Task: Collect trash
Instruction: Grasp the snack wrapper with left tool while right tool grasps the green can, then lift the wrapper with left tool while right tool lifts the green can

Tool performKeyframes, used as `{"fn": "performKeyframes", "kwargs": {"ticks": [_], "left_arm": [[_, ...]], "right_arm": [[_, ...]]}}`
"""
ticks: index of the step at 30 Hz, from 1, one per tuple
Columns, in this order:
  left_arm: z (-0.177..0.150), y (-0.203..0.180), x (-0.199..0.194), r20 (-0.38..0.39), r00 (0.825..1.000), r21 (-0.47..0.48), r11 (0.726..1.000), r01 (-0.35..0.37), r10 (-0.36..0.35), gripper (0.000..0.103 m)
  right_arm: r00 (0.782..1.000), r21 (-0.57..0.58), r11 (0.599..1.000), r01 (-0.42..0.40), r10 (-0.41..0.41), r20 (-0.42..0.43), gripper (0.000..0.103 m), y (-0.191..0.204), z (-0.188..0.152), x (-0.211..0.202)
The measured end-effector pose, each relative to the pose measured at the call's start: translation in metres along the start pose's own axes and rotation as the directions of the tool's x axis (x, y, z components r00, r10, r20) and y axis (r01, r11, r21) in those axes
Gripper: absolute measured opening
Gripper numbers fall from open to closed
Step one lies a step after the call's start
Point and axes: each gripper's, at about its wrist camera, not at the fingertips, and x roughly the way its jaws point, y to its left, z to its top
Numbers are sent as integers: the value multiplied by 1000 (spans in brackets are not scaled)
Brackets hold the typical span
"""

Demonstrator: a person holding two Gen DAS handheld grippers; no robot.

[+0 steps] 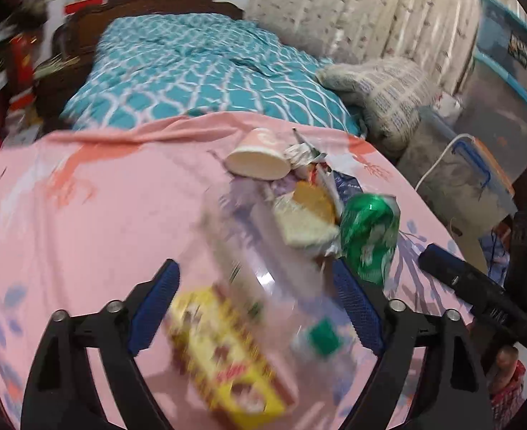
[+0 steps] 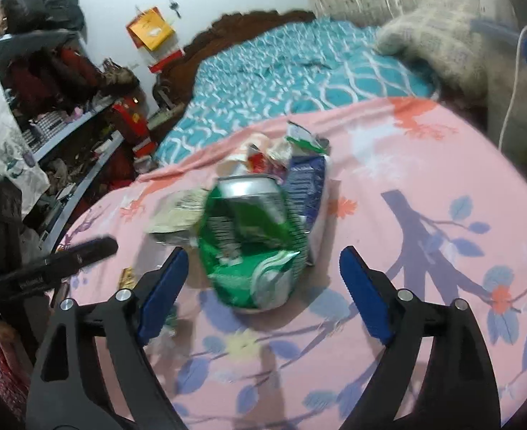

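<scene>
In the left wrist view, the left gripper (image 1: pixel 256 286) stands with its jaws wide apart above a pink floral sheet (image 1: pixel 102 215) spread over the bed. Between the blue pads lies a clear plastic bottle (image 1: pixel 281 286) with a green cap, heavily blurred, and beside it a yellow snack box (image 1: pixel 224 354); the pads do not appear to press on either, though the blur makes this hard to judge. Beyond the fingertips sits the trash heap: a pink paper cup (image 1: pixel 258 159) tipped on its side, crumpled wrappers (image 1: pixel 310 215), and a crushed green can (image 1: pixel 369 236) at the right edge of the pile. The right gripper (image 1: pixel 478 297) shows as a dark bar at the right, near the can. A teal patterned quilt (image 1: pixel 199 71) covers the far part of the bed, with storage bins (image 1: pixel 496 107) off to the right.

In the right wrist view, the right gripper (image 2: pixel 263 272) is also spread wide, holding nothing. The crushed green can (image 2: pixel 252 243) lies on the pink floral sheet (image 2: pixel 424 179) just ahead, between the fingertips but clear of both pads. Behind it lean a blue carton (image 2: pixel 308 186) and the crumpled wrappers (image 2: pixel 177 215). The left gripper (image 2: pixel 48 268) reaches in from the left. Cluttered shelves (image 2: pixel 66 107) stand along the left wall.
</scene>
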Motion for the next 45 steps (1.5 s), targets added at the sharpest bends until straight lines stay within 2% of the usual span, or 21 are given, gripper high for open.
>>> {"fn": "performKeyframes", "kwargs": {"ticks": [4, 6, 8, 9, 12, 13, 16, 19, 22, 24, 25, 26, 29, 31, 34, 39, 41, 42, 43, 44, 45], "left_arm": [[24, -18, 40, -101, 994, 55, 998, 35, -30, 49], [31, -26, 50, -104, 994, 88, 995, 36, -26, 47], [35, -29, 59, -144, 988, 79, 994, 74, -62, 13], [36, -30, 63, -161, 984, 70, 994, 85, -73, 10], [37, -35, 62, -124, 992, 97, 995, 32, -20, 8], [37, -36, 59, -119, 992, 89, 995, 48, -37, 8], [35, -38, 44, -88, 993, 62, 994, 88, -83, 7], [29, -39, 17, -14, 993, 19, 993, 113, -113, 7], [21, -43, -8, 31, 983, -3, 983, 182, -182, 7], [14, -54, -19, 32, 976, 23, 976, 214, -215, 7], [11, -59, -21, 27, 975, 38, 975, 221, -222, 7], [8, -66, -22, 17, 973, 55, 972, 228, -229, 7], [-7, -91, -16, -56, 961, 98, 956, 275, -270, 8], [-17, -103, -10, -91, 958, 120, 952, 282, -272, 8], [-34, -114, 2, -141, 956, 139, 951, 276, -257, 8], [-52, -106, 7, -172, 954, 121, 955, 270, -247, 8], [-55, -102, 6, -177, 952, 115, 956, 271, -248, 8], [-57, -101, 5, -180, 952, 114, 956, 270, -247, 8], [-58, -99, 4, -183, 952, 116, 957, 267, -244, 8], [-61, -98, 3, -186, 953, 119, 957, 265, -241, 9], [-65, -97, 1, -190, 952, 120, 957, 265, -240, 9]], "right_arm": [[996, 66, 996, -58, 63, -70, 87, -15, 2, 32], [990, 96, 990, -100, 109, -94, 87, -20, 3, 48], [977, 122, 979, -161, 175, -119, 76, -22, 4, 62], [973, 122, 977, -172, 188, -132, 60, -21, 2, 65], [963, 102, 970, -222, 234, -131, 42, -19, -3, 60], [963, 98, 968, -232, 243, -118, 39, -18, -4, 54], [965, 96, 964, -249, 256, -65, 36, -24, -8, 28], [965, 100, 960, -260, 263, -18, 34, -33, -16, 0], [968, 105, 963, -249, 249, 10, 32, -44, -28, -25], [973, 125, 965, -232, 231, 19, 29, -56, -39, -41], [975, 134, 966, -220, 220, 18, 22, -61, -43, -46], [979, 152, 967, -203, 204, 14, 5, -68, -50, -52], [983, 191, 965, -180, 186, -12, 2, -83, -63, -60], [987, 190, 970, -152, 159, -21, 6, -87, -71, -66], [983, 212, 961, -179, 185, -7, 7, -92, -79, -76], [985, 179, 970, -164, 170, -17, 10, -87, -88, -83], [980, 204, 961, -188, 198, -31, 18, -90, -89, -80], [976, 223, 954, -201, 215, -36, 43, -92, -89, -79], [974, 239, 949, -207, 222, -36, 87, -94, -89, -78], [975, 252, 944, -211, 222, -13, 95, -95, -88, -80], [973, 249, 943, -223, 229, 4, 95, -93, -86, -81]]}}
